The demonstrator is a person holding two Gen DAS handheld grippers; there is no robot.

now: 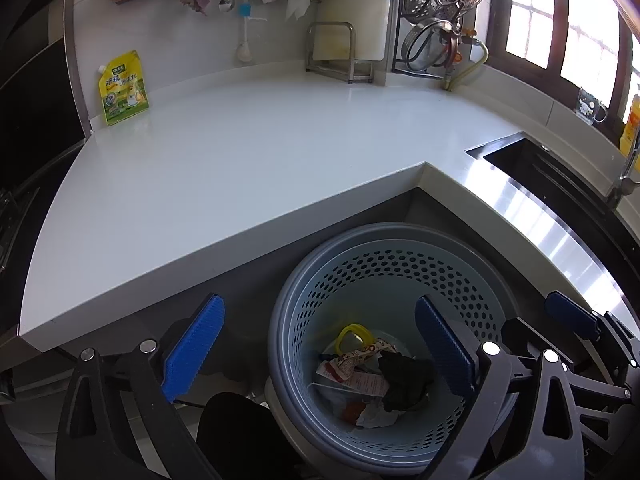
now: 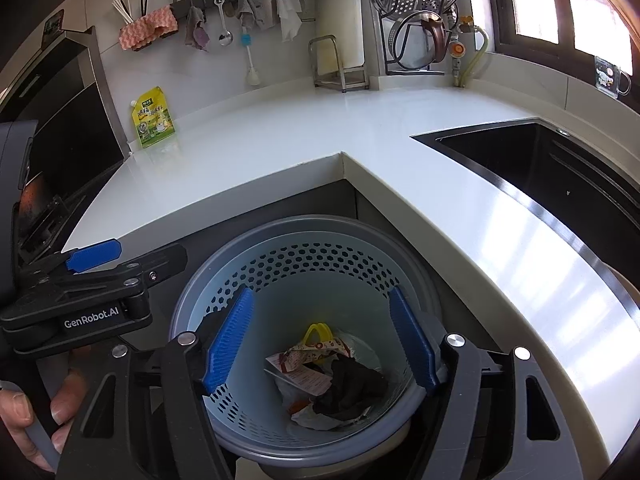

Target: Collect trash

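Both grippers (image 1: 320,352) (image 2: 320,340) agape over trash-filled bin (image 2: 296,446)

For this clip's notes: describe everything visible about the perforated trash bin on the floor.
The round pale-blue plastic trash bin stands upright on the floor in the counter's inner corner, below the white countertop. Its wall is perforated with small holes; a grey rim ring tops it. Inside lie a yellow plastic ring, printed paper wrappers, a black crumpled item and white scraps. Nothing visibly touches it from above.
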